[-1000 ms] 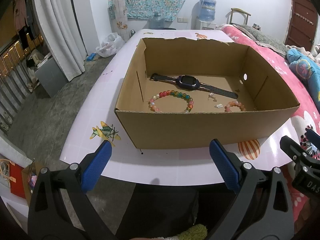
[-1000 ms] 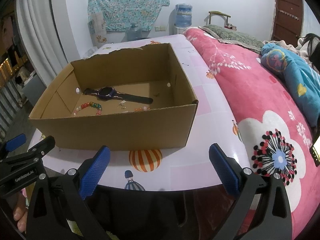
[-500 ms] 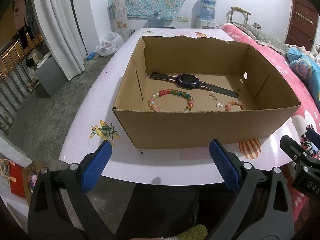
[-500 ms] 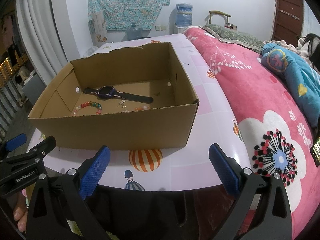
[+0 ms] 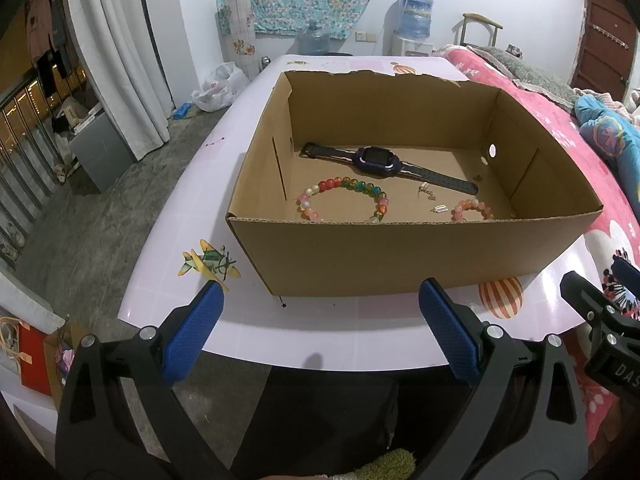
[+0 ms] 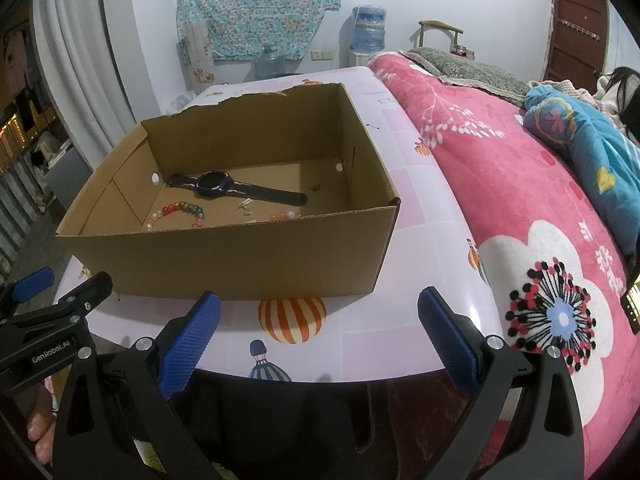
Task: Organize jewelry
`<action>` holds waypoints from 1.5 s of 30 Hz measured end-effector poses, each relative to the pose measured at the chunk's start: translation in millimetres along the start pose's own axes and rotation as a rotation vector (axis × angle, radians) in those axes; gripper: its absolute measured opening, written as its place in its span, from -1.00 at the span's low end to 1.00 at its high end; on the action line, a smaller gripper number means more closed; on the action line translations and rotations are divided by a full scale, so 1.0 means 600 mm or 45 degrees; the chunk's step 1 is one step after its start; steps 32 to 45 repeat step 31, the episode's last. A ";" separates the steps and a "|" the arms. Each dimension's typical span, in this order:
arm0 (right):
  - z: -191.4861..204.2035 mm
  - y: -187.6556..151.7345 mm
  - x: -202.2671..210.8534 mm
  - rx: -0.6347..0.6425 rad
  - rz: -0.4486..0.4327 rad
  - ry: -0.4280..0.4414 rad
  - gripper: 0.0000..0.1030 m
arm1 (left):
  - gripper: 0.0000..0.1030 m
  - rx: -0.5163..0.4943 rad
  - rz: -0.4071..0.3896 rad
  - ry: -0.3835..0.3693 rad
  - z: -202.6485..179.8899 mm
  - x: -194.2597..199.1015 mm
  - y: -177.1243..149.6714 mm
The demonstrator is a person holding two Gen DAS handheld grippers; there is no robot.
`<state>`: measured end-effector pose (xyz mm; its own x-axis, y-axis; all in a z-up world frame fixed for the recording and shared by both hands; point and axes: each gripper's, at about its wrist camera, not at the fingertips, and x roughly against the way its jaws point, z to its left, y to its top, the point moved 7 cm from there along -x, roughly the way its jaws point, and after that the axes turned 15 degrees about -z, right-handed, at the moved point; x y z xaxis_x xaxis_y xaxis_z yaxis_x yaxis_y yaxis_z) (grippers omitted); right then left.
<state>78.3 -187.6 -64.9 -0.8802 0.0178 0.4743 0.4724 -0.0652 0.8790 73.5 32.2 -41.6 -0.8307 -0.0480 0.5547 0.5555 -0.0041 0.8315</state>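
Observation:
An open cardboard box [image 5: 400,256] [image 6: 240,256] stands on the pink table. Inside lie a dark watch [image 5: 378,160] [image 6: 214,185], a multicoloured bead bracelet [image 5: 344,196] [image 6: 180,210], a smaller orange bead bracelet [image 5: 472,209] [image 6: 285,215] half hidden by the front wall, and small metal pieces [image 5: 428,192] [image 6: 244,208]. My left gripper [image 5: 320,332] hangs open in front of the box with nothing between its blue pads. My right gripper [image 6: 318,334] is open too, at the table's near edge, right of the left one.
The table [image 5: 168,256] [image 6: 424,216] has printed stickers, a plane [image 5: 208,264] and a striped balloon [image 6: 291,318]. A pink flowered blanket [image 6: 520,208] covers the bed at the right. Grey floor [image 5: 80,220] lies to the left, with curtains and water bottles behind.
Almost nothing differs; both views have shifted slightly and the box sits a touch higher in the left wrist view. Both grippers stay open.

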 end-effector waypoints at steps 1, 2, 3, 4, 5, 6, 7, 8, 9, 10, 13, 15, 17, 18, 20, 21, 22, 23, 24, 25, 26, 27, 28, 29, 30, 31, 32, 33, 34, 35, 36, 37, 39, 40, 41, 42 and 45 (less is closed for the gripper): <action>0.001 -0.001 -0.001 0.001 0.001 0.000 0.87 | 0.84 0.001 0.001 -0.001 0.000 0.000 0.000; 0.000 -0.001 -0.001 0.002 0.000 0.000 0.87 | 0.84 0.000 0.000 -0.001 0.000 0.000 0.000; 0.001 -0.002 -0.001 0.002 -0.001 0.000 0.87 | 0.84 -0.001 0.000 0.000 0.000 0.000 0.000; 0.001 -0.001 -0.001 0.001 0.000 0.001 0.87 | 0.84 -0.003 0.001 0.000 0.000 0.000 0.000; 0.001 -0.001 -0.001 0.001 0.002 -0.001 0.87 | 0.84 -0.003 0.002 0.000 0.000 0.000 -0.001; 0.001 -0.001 0.000 0.001 0.002 -0.001 0.87 | 0.84 -0.001 0.003 0.000 0.000 -0.001 -0.001; 0.002 -0.002 0.000 0.003 0.003 -0.002 0.87 | 0.84 0.002 0.003 -0.001 0.001 0.000 -0.001; 0.002 -0.003 -0.001 0.006 0.003 -0.002 0.87 | 0.84 0.002 0.002 -0.001 0.000 -0.001 0.000; 0.002 -0.003 -0.002 0.009 0.002 -0.003 0.87 | 0.84 0.006 0.001 -0.002 0.000 -0.001 -0.001; 0.003 -0.003 0.000 0.012 -0.001 -0.004 0.87 | 0.84 0.008 0.003 -0.004 0.001 -0.002 -0.001; 0.003 -0.003 0.001 0.009 -0.007 -0.002 0.87 | 0.84 0.005 0.003 -0.003 0.001 -0.002 -0.001; 0.002 -0.004 0.001 0.006 -0.007 -0.003 0.87 | 0.84 0.006 0.002 -0.002 0.001 -0.002 -0.001; 0.000 -0.003 0.000 0.003 -0.002 -0.002 0.87 | 0.84 0.003 0.000 -0.002 0.002 -0.001 0.000; -0.001 -0.003 -0.001 0.001 0.000 -0.002 0.87 | 0.84 0.003 0.000 -0.001 0.002 -0.001 -0.002; -0.002 -0.001 -0.001 0.000 0.001 0.000 0.87 | 0.84 0.004 0.002 -0.002 0.003 -0.001 0.000; -0.002 0.000 -0.001 0.000 0.001 0.000 0.87 | 0.84 0.004 0.003 -0.002 0.003 -0.001 0.000; -0.002 0.000 -0.001 0.000 0.000 0.001 0.87 | 0.84 0.004 0.005 -0.003 0.003 -0.001 0.000; -0.003 0.000 -0.001 0.000 -0.001 0.001 0.87 | 0.84 0.004 0.006 -0.003 0.003 -0.001 0.001; -0.003 -0.001 -0.001 0.000 0.000 0.000 0.87 | 0.84 0.004 0.005 -0.003 0.003 0.000 0.000; -0.003 0.000 -0.001 0.000 0.001 0.001 0.87 | 0.84 0.004 0.005 -0.002 0.003 0.000 0.000; -0.003 0.000 -0.001 0.000 0.001 0.001 0.87 | 0.84 0.004 0.005 -0.003 0.003 -0.001 0.001; -0.004 0.000 -0.001 -0.001 0.002 0.001 0.87 | 0.84 0.004 0.005 -0.004 0.004 0.000 0.000; -0.004 0.000 -0.001 -0.001 0.002 0.001 0.87 | 0.84 0.003 0.004 -0.002 0.003 0.000 0.001; -0.004 0.000 -0.001 -0.001 0.002 0.001 0.87 | 0.84 0.002 0.005 -0.003 0.003 -0.001 0.001; -0.004 0.000 -0.001 0.000 0.003 0.001 0.87 | 0.84 0.001 0.007 -0.003 0.003 -0.001 0.000; -0.004 0.000 -0.001 -0.002 0.003 0.001 0.87 | 0.84 0.003 0.008 -0.003 0.003 -0.001 0.001; -0.004 0.000 -0.001 -0.002 0.003 0.001 0.87 | 0.84 0.003 0.008 -0.003 0.003 -0.001 0.001; -0.004 0.000 -0.001 -0.002 0.003 0.001 0.87 | 0.84 0.003 0.008 -0.003 0.003 -0.001 0.001; -0.004 0.000 -0.001 -0.002 0.003 0.001 0.87 | 0.84 0.003 0.008 -0.003 0.003 -0.001 0.001; -0.004 0.000 -0.001 -0.002 0.003 0.001 0.87 | 0.84 0.003 0.008 -0.003 0.003 -0.001 0.001; -0.004 0.000 -0.001 -0.002 0.003 0.001 0.87 | 0.84 0.003 0.008 -0.003 0.003 -0.001 0.001; -0.004 0.000 -0.001 -0.002 0.003 0.001 0.87 | 0.84 0.003 0.008 -0.003 0.003 -0.001 0.001; -0.004 0.000 -0.001 -0.002 0.003 0.001 0.87 | 0.84 0.003 0.008 -0.003 0.003 -0.001 0.001; -0.004 0.000 -0.001 -0.002 0.003 0.001 0.87 | 0.84 0.003 0.008 -0.003 0.003 -0.001 0.001; -0.004 0.000 -0.001 -0.002 0.003 0.001 0.87 | 0.84 0.003 0.008 -0.003 0.003 -0.001 0.001; -0.004 0.000 -0.001 -0.002 0.003 0.001 0.87 | 0.84 0.003 0.008 -0.003 0.003 -0.001 0.001; -0.004 0.000 -0.001 -0.002 0.003 0.001 0.87 | 0.84 0.003 0.008 -0.003 0.003 -0.001 0.001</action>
